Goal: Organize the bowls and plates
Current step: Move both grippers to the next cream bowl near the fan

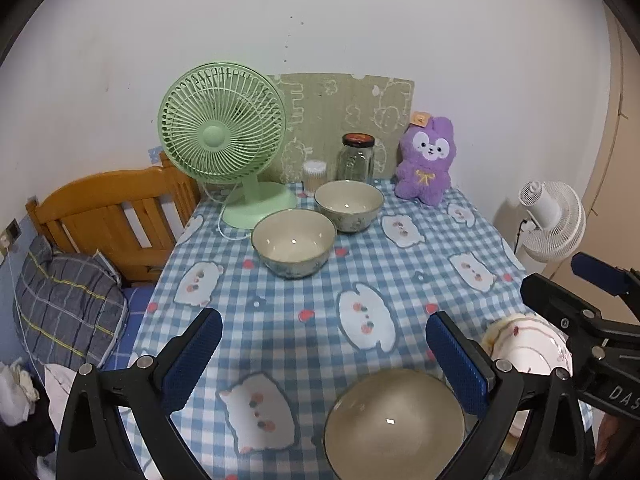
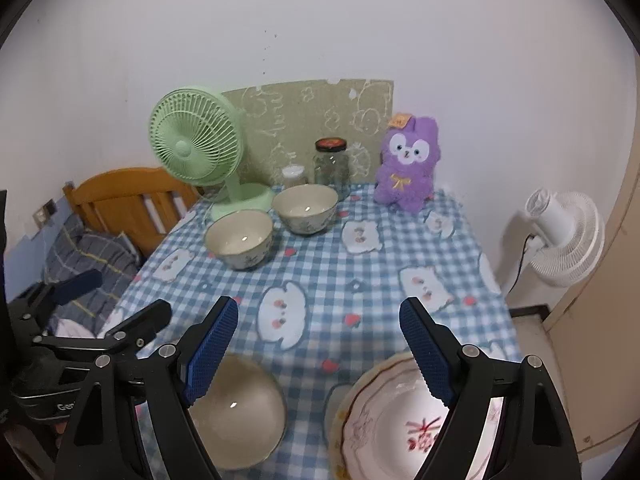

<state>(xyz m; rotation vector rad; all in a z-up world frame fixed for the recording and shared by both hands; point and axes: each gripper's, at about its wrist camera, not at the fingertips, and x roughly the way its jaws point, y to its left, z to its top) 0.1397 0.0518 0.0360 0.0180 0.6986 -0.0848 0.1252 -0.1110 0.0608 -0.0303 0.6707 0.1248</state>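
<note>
Two cream bowls stand at the table's back: the nearer one [image 1: 294,242] [image 2: 239,238] and the farther one [image 1: 349,205] [image 2: 306,207]. A third cream bowl [image 1: 394,428] [image 2: 236,412] sits at the front edge. A white plate with a red motif [image 2: 404,428] [image 1: 528,352] lies at the front right. My left gripper [image 1: 326,360] is open and empty, its right finger above the front bowl. My right gripper [image 2: 318,348] is open and empty, between the front bowl and the plate; its right finger overlaps the plate.
The table has a blue checked cloth [image 1: 304,300]. At the back stand a green fan [image 1: 224,140], a glass jar [image 1: 357,158], a toothpick pot [image 1: 314,178] and a purple plush [image 1: 426,160]. A wooden bed frame [image 1: 112,216] is left, a white fan [image 2: 564,236] right.
</note>
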